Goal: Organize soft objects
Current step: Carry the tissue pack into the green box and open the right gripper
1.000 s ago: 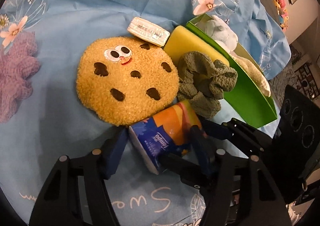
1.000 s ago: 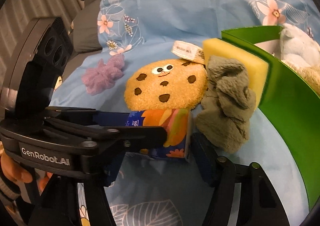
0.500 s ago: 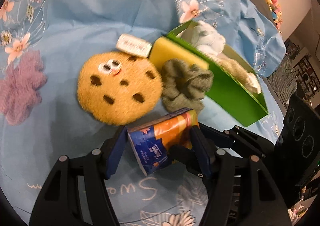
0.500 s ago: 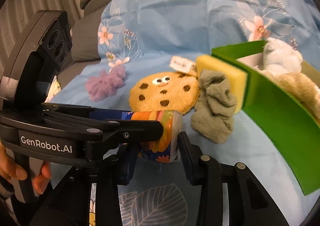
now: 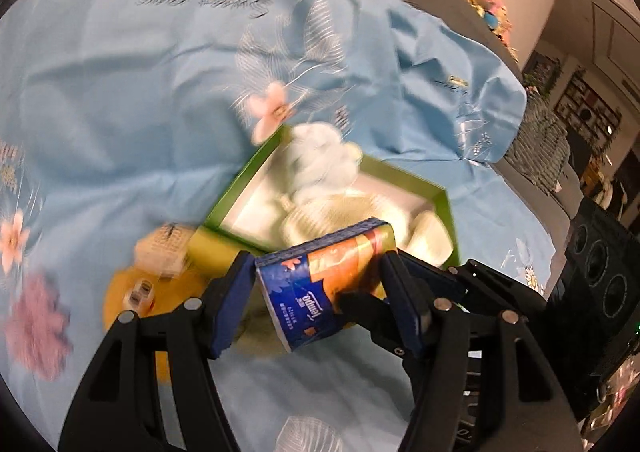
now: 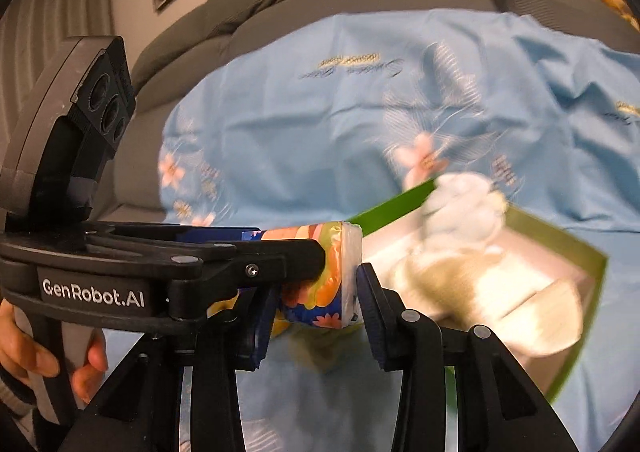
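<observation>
Left tool (image 5: 316, 292) and right tool (image 6: 316, 294) both pinching the tissue pack (image 5: 326, 284), green box (image 5: 440, 204) just ahead, soft toys inside

left black plastic two-finger gripper (image 5: 316, 304): blue pads, silver rivets | right black plastic gripper (image 6: 316, 320): same | white "GenRobot.AI" lettering | bare-skinned hand (image 6: 44, 356)

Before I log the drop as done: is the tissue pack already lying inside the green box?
No, the tissue pack is clamped between both grippers above the cloth, in front of the green box.
</observation>
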Action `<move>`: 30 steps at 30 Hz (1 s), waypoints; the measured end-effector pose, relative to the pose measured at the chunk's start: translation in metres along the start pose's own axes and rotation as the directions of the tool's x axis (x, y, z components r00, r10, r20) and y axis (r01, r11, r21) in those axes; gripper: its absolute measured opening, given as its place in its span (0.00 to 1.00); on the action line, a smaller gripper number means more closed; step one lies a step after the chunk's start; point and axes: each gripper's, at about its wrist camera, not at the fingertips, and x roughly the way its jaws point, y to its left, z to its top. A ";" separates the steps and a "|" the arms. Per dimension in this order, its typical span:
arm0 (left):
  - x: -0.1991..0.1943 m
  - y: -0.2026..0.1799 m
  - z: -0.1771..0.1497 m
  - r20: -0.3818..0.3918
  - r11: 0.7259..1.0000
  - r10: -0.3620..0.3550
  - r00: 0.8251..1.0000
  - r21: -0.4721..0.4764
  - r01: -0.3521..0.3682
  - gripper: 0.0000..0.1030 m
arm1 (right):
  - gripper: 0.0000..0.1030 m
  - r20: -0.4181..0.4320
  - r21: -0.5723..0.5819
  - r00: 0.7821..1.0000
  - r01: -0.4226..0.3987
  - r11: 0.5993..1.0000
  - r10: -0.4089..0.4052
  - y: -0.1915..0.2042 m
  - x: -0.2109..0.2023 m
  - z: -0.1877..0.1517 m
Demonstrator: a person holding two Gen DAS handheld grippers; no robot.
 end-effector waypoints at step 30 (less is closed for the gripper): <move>0.052 -0.032 0.023 0.012 0.982 0.161 0.987 0.097 -0.162 0.99 | 0.61 -0.046 0.181 0.972 0.235 0.955 -0.230 -0.108 -0.028 -0.017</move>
